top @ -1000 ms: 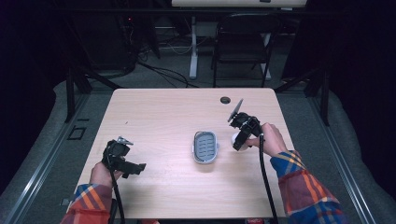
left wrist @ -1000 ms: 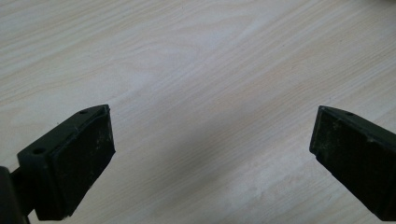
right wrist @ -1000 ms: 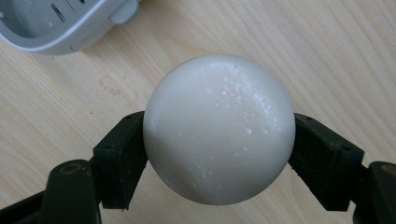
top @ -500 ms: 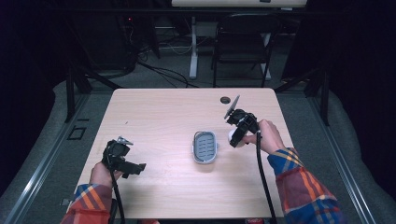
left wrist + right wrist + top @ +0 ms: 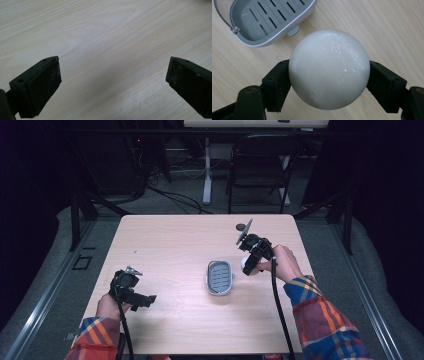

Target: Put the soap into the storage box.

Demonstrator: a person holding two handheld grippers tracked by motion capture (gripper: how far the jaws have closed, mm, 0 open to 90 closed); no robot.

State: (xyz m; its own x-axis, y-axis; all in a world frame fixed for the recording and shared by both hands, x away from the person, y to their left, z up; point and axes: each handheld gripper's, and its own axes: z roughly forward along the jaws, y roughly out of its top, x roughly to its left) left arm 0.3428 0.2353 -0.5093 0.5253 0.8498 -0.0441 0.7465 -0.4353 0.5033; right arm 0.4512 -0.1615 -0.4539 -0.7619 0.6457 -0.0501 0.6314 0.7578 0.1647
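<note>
In the right gripper view the grey slotted dish (image 5: pixel 265 18) is cut off by the top edge. The small dark thing (image 5: pixel 241 226) near the desk's (image 5: pixel 165 245) far edge is too small to identify.

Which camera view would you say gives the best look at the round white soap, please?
The right gripper view: the white soap sits large between the right gripper's pads, its surface clear. In the high view it is a small pale blob beside the grey dish.

A slotted tray (image 5: pixel 220 277) sits on the table (image 5: pixel 170 240), right of centre. Just right of it, the right gripper (image 5: pixel 248 268) holds a round ball (image 5: pixel 329 68). The left gripper (image 5: pixel 142 299) rests well apart, near the table's front left
</note>
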